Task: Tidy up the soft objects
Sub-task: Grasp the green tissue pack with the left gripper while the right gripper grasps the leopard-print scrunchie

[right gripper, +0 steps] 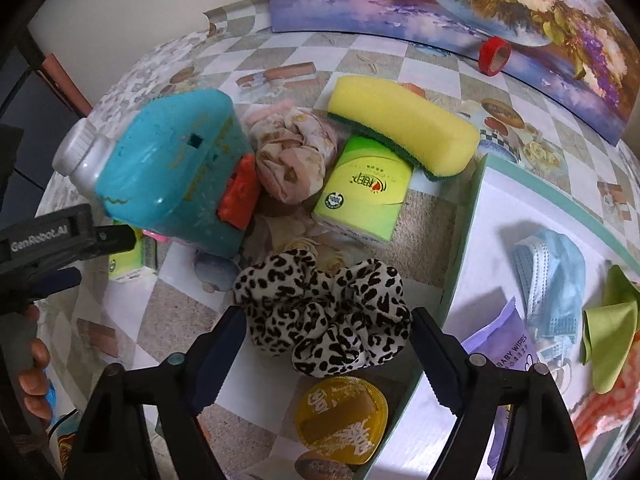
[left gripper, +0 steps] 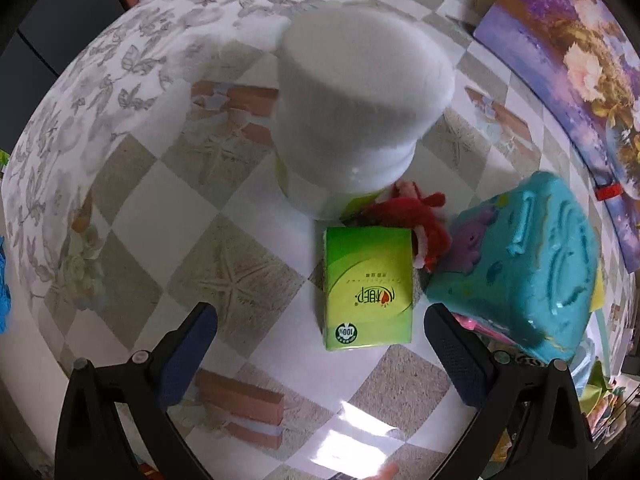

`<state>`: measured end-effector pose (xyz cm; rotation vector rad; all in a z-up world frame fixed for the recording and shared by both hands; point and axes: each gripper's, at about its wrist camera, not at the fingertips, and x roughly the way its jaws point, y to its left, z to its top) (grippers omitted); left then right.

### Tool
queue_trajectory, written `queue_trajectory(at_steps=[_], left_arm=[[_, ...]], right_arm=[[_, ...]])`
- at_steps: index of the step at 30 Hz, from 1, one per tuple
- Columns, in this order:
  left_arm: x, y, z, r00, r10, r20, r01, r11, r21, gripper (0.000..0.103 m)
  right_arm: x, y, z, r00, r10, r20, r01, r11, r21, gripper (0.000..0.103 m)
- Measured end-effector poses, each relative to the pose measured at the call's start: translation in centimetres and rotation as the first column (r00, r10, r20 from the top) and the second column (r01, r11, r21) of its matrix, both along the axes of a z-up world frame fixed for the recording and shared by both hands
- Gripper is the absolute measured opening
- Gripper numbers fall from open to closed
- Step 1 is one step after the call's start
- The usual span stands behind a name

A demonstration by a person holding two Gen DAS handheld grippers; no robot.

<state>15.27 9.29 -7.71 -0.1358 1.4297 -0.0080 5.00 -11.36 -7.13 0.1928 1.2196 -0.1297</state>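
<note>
Scrunchie (right gripper: 324, 312) in leopard print lies on the checkered tablecloth (right gripper: 180, 312) right between the spread fingers of the right gripper (right gripper: 328, 348), whose jaws stand wide apart and hold nothing; the fabric reaches almost to both pads. Just to its right runs the green wall of a white tray (right gripper: 460, 256), already holding a blue face mask (right gripper: 552, 276), a purple baby-wipes pack (right gripper: 504, 348), a green cloth (right gripper: 608, 332) and something orange at the edge. Below the scrunchie sits a round yellow lid (right gripper: 340, 420), so open room lies mostly on the left side. Behind it stand a green tissue pack (right gripper: 364, 192), a yellow sponge (right gripper: 400, 128) resting on that pack, a crumpled floral cloth (right gripper: 292, 156) and a teal foam block (right gripper: 180, 168). On the left wrist view the left gripper (left gripper: 320, 348) is also wide open and empty, hovering over another green tissue packet (left gripper: 368, 288) that lies just ahead between its fingers. Beyond that a white paper roll (left gripper: 356, 108) stands upright, a red plush toy (left gripper: 416, 216) lies beside it, and the teal block (left gripper: 520, 264) crowds the right finger
</note>
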Motion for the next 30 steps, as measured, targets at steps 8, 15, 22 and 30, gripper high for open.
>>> queue_trajectory(at_steps=[8,15,22,30], left_arm=[[0.6,-1.4,-1.7,0.999,-0.041,0.009,0.04,0.996,0.079,0.103],[0.9,-1.7,-1.7,0.999,-0.043,0.026,0.041,0.997,0.071,0.084],[1.0,-2.4,-0.4,0.995,-0.097,0.035,0.095,0.994,0.051,0.048],[0.0,-2.0,0.7,0.996,-0.078,0.036,0.078,0.997,0.014,0.048]], right_arm=[[0.3,0.5,-0.3,1.0,0.008,-0.001,-0.008,1.0,-0.028,0.082],[0.4,0.5,-0.9,1.0,0.004,-0.011,-0.004,1.0,-0.006,0.067],[0.3,0.6,-0.6,1.0,0.015,0.003,-0.015,1.0,0.01,0.053],[-0.2,1.2,0.1,0.999,0.032,0.014,-0.033,0.999,0.016,0.033]])
